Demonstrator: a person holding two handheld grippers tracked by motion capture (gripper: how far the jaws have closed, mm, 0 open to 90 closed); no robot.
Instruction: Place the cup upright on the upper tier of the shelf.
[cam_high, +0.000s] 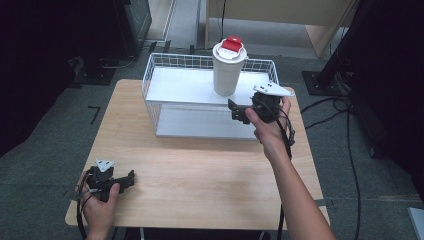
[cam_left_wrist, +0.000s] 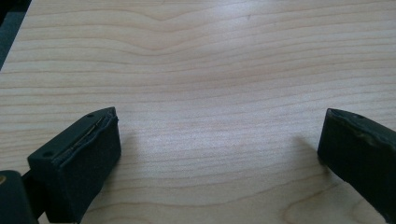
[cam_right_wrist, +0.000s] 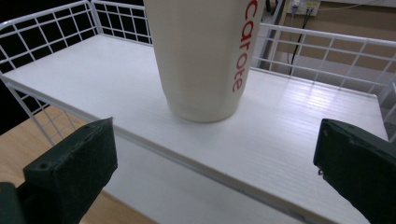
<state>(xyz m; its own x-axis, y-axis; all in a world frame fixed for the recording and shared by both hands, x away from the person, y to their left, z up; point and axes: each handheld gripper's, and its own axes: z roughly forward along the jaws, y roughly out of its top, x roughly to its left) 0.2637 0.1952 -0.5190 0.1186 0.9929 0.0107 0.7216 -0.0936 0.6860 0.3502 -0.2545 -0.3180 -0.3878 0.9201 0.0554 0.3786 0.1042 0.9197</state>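
From the high view, a cream tumbler (cam_high: 228, 67) with a red-capped lid stood upright on the top shelf of a white wire rack (cam_high: 160, 75) at the table's (cam_high: 200, 175) far side, just beyond the right gripper (cam_high: 240, 111).

In the left gripper view, the left gripper (cam_left_wrist: 219, 140) rested spread over bare wood.

In the right gripper view, the right gripper's jaws gaped, empty, short of the tumbler. It looked rigid, smooth, likely slippery and top-heavy; gripping mid-body seemed safest.

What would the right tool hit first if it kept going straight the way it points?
Most likely the cup on the rack's upper shelf; it stands dead ahead between the right tool's open jaws, though the gap is hard to judge.
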